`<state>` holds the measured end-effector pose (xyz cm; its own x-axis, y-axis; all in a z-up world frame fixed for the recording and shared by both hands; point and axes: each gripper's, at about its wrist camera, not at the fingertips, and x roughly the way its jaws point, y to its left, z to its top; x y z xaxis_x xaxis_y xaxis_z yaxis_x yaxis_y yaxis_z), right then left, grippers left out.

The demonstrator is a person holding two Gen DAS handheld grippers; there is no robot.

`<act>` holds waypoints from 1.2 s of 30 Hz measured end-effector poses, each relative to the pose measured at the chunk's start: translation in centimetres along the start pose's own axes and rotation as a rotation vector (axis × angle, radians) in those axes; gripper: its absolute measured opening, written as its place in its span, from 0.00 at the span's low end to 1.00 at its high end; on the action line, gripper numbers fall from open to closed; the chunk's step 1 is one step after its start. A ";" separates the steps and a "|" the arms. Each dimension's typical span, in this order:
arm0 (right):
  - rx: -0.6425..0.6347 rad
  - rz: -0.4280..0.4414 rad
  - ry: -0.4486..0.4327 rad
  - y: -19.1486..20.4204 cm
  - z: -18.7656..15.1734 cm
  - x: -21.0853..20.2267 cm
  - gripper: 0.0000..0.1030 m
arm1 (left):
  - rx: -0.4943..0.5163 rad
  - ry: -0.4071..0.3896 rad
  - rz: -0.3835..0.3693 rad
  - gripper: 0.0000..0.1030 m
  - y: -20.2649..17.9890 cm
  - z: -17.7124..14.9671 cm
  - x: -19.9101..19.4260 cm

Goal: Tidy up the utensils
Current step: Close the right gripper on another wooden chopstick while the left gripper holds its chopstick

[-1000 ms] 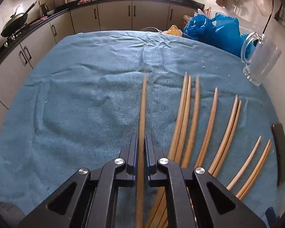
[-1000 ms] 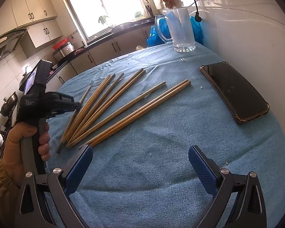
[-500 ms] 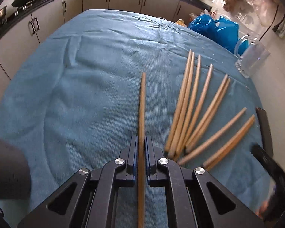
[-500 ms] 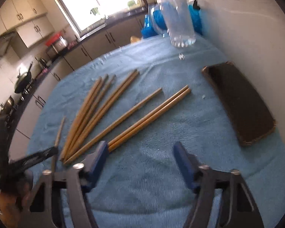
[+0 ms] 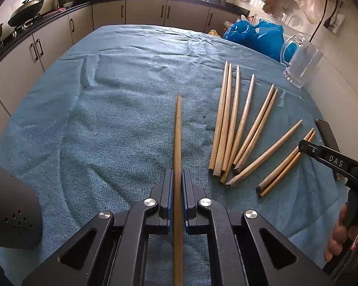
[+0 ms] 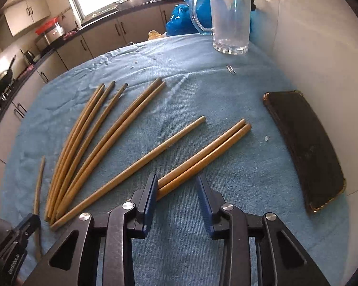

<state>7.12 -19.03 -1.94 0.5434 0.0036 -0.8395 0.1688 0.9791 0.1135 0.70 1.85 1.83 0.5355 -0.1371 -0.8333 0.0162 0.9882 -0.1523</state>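
Note:
My left gripper [image 5: 178, 176] is shut on one wooden chopstick [image 5: 178, 133], which points away over the blue towel. That chopstick also shows at the left of the right wrist view [image 6: 38, 181]. Several more chopsticks [image 5: 236, 124] lie fanned on the towel to its right, also in the right wrist view [image 6: 102, 143]. My right gripper [image 6: 177, 186] is open, its jaws partly closed in, low over the near ends of a pair of chopsticks [image 6: 202, 155]. The pair's ends lie between the fingers, by the left pad.
A glass mug [image 6: 229, 19] stands at the far right by the wall, also in the left wrist view [image 5: 300, 66]. A black phone [image 6: 307, 152] lies on the right by the wall. Blue plastic bags [image 5: 255, 35] sit behind. Kitchen cabinets [image 5: 59, 38] surround the table.
My right gripper has come forward and down to the pair of chopsticks and narrowed its jaws. My left gripper still holds its chopstick and has pulled back and up a little.

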 end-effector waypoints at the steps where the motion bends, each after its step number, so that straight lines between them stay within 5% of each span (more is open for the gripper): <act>1: -0.006 -0.010 0.002 0.4 0.2 0.0 0.35 | 0.001 -0.003 0.003 0.06 0.0 -0.1 -0.1; 7: -0.058 0.006 0.046 1.4 0.5 0.3 0.32 | 0.018 0.008 0.016 0.06 -0.4 -0.9 -0.7; 9: -0.063 0.037 0.063 0.8 -0.1 -0.3 0.17 | 0.014 0.018 -0.001 0.06 -0.1 -1.5 -1.2; 17: -0.174 -0.089 0.091 -2.4 -4.7 -3.2 0.14 | -0.016 0.055 -0.082 0.06 1.1 -4.7 -3.2; 19: -0.085 0.009 0.113 -3.5 -4.4 -3.8 0.15 | -0.014 0.051 -0.088 0.06 1.1 -5.4 -3.7; 21: 0.029 0.129 0.107 -4.1 -3.7 -3.8 0.29 | -0.008 0.041 -0.091 0.06 1.1 -5.8 -3.9; 26: 0.092 0.183 0.091 -2.4 -2.1 -2.8 0.35 | -0.011 0.036 -0.094 0.06 1.2 -5.9 -4.0; 36: 0.007 -0.083 0.118 0.9 0.5 -0.4 0.27 | -0.009 0.034 -0.086 0.06 1.2 -6.0 -4.1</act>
<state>7.44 -18.28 -1.21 0.4269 -0.0530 -0.9028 0.2155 0.9755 0.0446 -6.57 3.16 1.89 0.5031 -0.2241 -0.8346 0.0529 0.9720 -0.2291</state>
